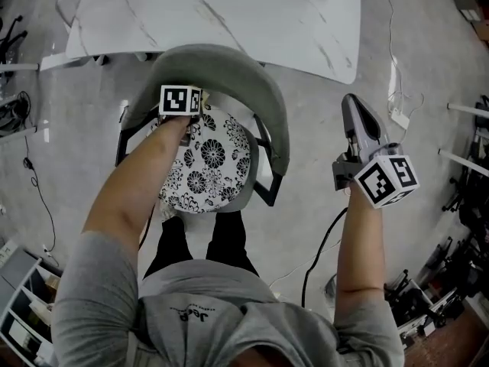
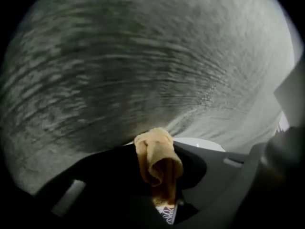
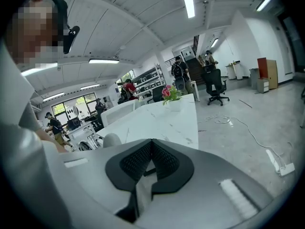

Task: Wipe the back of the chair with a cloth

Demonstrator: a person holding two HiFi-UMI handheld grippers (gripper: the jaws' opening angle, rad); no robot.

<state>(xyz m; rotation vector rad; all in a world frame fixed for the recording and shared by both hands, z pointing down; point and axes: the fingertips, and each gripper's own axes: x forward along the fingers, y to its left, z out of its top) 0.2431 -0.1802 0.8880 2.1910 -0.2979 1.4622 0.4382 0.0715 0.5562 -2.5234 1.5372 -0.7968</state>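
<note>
The chair has a curved grey fabric back (image 1: 244,79) and a black-and-white flowered seat (image 1: 208,163). My left gripper (image 1: 182,98) reaches over the seat to the inner face of the back. In the left gripper view the grey fabric of the chair back (image 2: 143,56) fills the picture, streaked with blur. There my left gripper (image 2: 159,152) is shut on a tan cloth (image 2: 153,144), whose bunched end sticks out against the fabric. My right gripper (image 1: 353,104) hangs over the floor to the chair's right. My right gripper (image 3: 151,145) is shut with nothing in it.
A white marble table (image 1: 229,14) stands just beyond the chair. Cables (image 1: 397,90) and a power strip lie on the grey floor at the right. The person's legs are at the seat's front edge. Shelves and equipment line both sides of the room.
</note>
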